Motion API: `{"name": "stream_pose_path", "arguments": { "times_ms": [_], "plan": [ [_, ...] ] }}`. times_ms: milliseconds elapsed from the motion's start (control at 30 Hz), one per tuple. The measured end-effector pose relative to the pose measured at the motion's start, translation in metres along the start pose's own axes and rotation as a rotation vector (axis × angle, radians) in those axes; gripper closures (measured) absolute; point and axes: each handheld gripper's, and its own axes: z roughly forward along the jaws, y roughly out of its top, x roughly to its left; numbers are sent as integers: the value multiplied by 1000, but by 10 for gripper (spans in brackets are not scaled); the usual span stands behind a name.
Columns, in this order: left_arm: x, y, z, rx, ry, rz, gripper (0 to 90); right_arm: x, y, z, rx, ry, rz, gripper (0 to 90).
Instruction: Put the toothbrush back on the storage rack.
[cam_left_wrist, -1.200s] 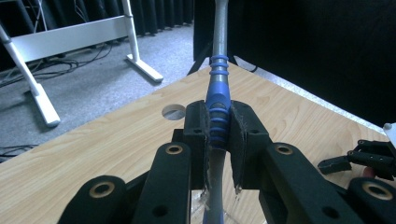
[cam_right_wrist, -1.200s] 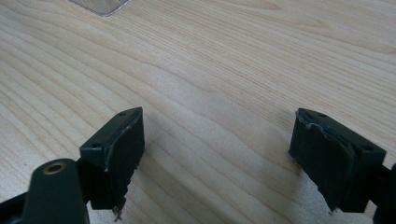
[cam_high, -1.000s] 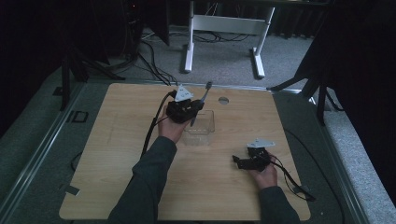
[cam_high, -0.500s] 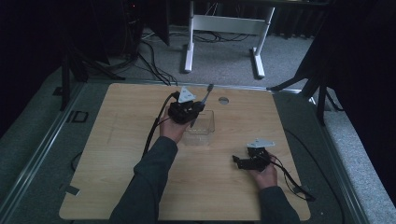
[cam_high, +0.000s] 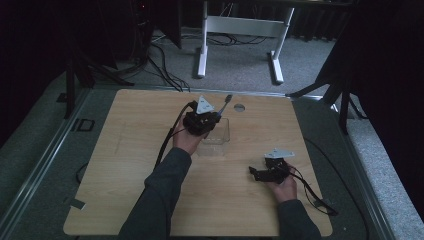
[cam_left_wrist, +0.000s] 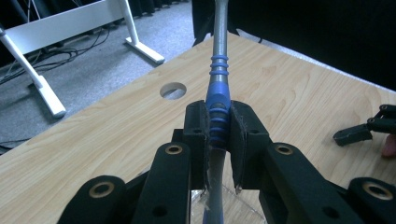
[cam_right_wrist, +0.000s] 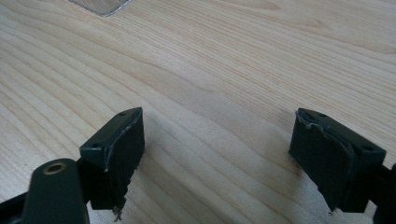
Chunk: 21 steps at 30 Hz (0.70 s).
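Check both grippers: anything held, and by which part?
The left gripper is shut on a blue-handled tool, jaws clamped on its ribbed blue handle. The right gripper holds nothing, its jaws wide apart over the table.

From where I stood, nothing in the room carried writing that could be read: no words, labels, brand marks, numbers or signs showed up anywhere.
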Motion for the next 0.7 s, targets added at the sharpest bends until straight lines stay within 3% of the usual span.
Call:
{"name": "stream_pose_path", "arguments": {
  "times_ms": [233,367,700],
  "plan": [
    [-2,-3,4,34,-9,13,783,0,0,0,0,0,0,174],
    [-5,-4,7,69,-2,53,781,0,0,0,0,0,0,173],
    [-9,-11,15,149,-8,104,780,0,0,0,0,0,-1,174]
  ]
}}
